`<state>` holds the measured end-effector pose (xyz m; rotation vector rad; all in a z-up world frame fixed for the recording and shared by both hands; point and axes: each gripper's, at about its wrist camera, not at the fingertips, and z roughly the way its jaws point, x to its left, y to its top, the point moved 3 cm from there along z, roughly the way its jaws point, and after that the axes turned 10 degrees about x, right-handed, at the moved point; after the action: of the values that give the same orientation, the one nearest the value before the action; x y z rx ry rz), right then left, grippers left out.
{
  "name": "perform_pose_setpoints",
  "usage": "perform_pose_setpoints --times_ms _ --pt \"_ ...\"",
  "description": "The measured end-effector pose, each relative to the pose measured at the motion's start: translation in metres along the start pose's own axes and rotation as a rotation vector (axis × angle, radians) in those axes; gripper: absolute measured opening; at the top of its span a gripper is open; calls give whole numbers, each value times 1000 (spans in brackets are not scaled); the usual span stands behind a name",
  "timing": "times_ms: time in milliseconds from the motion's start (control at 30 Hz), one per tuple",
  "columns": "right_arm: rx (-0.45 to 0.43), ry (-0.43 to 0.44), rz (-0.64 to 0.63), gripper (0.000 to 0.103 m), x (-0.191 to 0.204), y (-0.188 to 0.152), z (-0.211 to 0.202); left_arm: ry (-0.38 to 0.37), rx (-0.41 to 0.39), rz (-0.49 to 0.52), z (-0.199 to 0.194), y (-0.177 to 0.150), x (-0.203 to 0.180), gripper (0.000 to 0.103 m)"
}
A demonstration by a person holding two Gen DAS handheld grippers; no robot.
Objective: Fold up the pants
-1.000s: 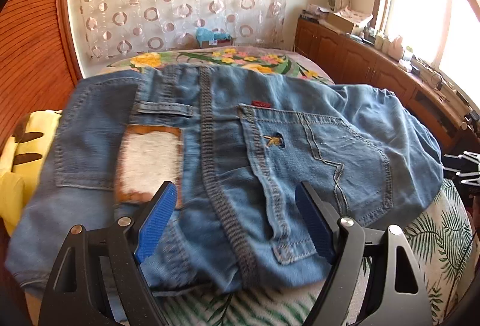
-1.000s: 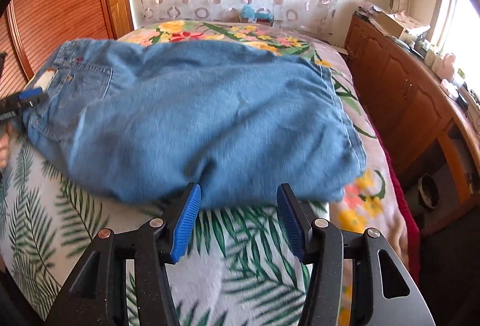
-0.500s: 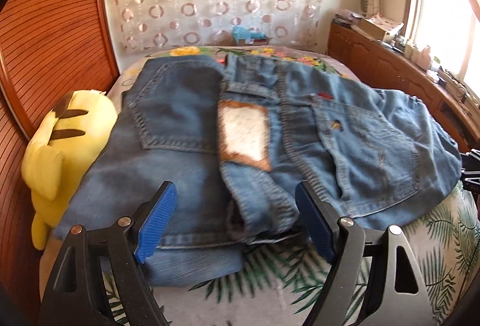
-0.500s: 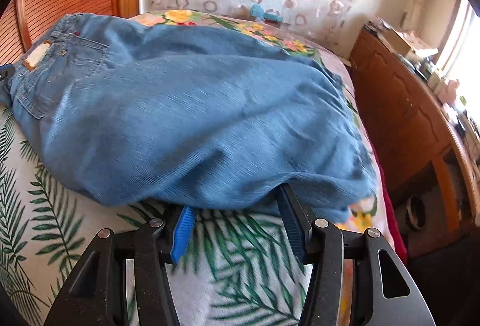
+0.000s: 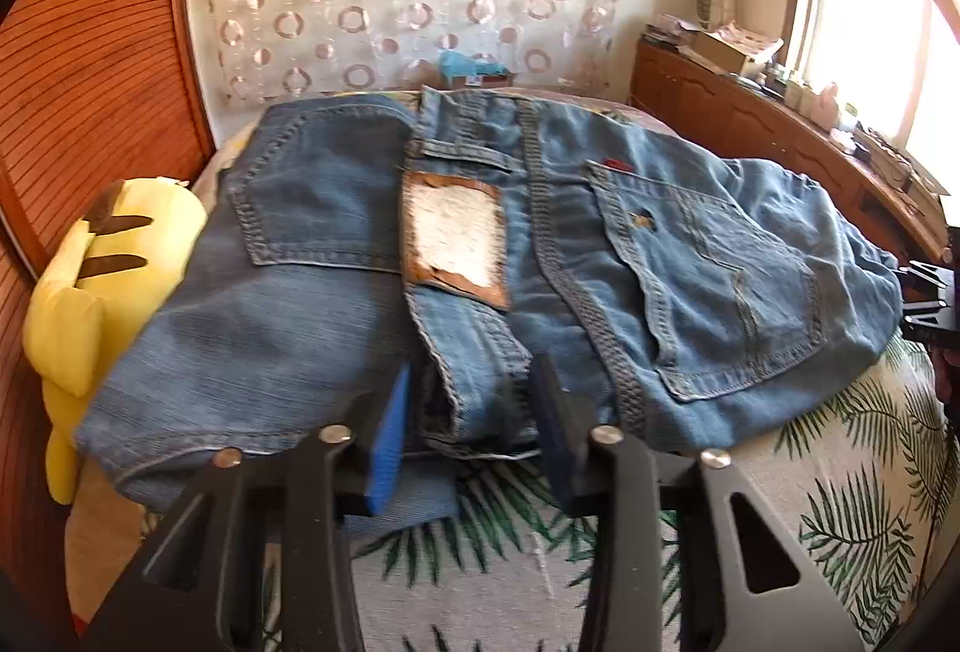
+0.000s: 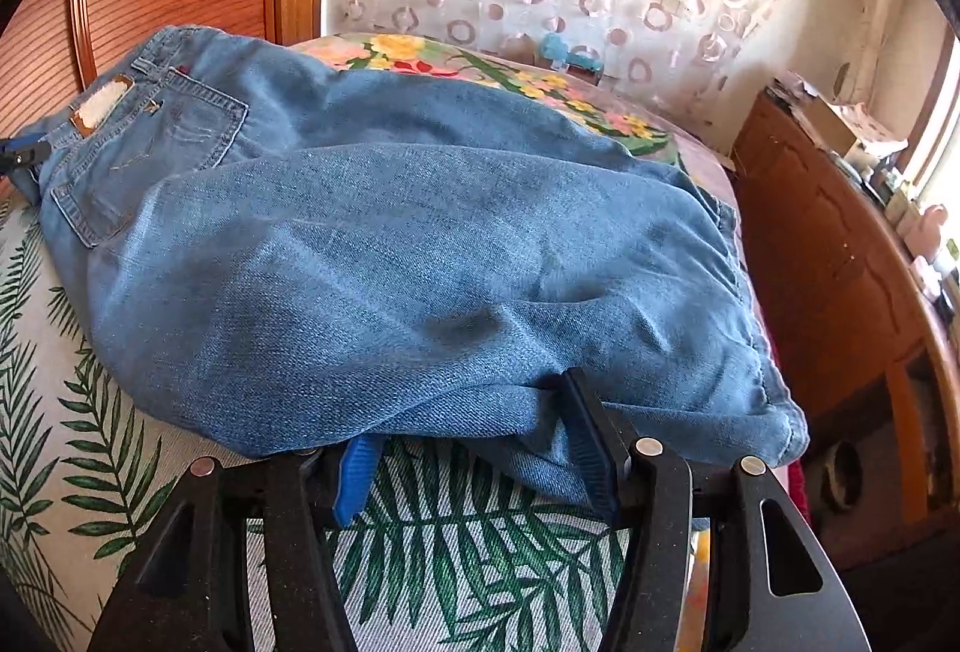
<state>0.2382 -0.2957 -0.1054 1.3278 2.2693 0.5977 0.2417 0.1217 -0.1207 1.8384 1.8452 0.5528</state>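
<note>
Blue jeans [image 5: 600,256] lie back side up on the bed, with a worn white waist patch [image 5: 459,238] and two back pockets. My left gripper [image 5: 474,412] is closing around the bunched waistband fold at the near edge; the jaws stand narrow with denim between them. In the right wrist view the legs of the jeans [image 6: 420,262] spread across the bed. My right gripper [image 6: 474,448] sits at their near edge, denim draped over and between the jaws, which stand part open. The left gripper's blue tip [image 6: 18,150] shows at far left.
The bedspread [image 6: 480,550] has a green fern print near me and flowers farther back. A yellow plush toy [image 5: 90,304] lies left of the jeans against the wooden headboard [image 5: 90,81]. A wooden sideboard [image 6: 840,262] with clutter runs along the right by the window.
My left gripper has narrowed its jaws around the waistband fold. My right gripper has pushed farther under the leg edge, and the denim has bunched over its jaws.
</note>
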Motion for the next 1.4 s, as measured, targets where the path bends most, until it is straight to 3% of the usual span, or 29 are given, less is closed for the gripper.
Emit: perform_pose_setpoints --times_ms 233,300,333,367,433,567,933,1400 --pt "-7 83 62 56 -17 -3 4 28 8 -1 6 0 -3 38" --pt "-9 95 64 47 -18 -1 4 38 6 13 6 0 -4 38" --pt "-10 96 57 36 -16 0 4 44 4 19 5 0 -5 37" --pt "-11 96 49 29 -19 -3 0 45 1 23 5 0 -6 35" --pt "-12 90 31 21 -17 -4 -4 47 -11 31 1 1 -8 17" --pt "-18 69 14 12 -13 -5 -6 31 -31 31 -6 4 -9 5" --pt "-115 -14 14 9 -5 -5 -33 26 -171 32 -50 15 -18 3" --pt "-173 -42 28 9 8 -28 -62 2 -269 19 -95 5 -15 3"
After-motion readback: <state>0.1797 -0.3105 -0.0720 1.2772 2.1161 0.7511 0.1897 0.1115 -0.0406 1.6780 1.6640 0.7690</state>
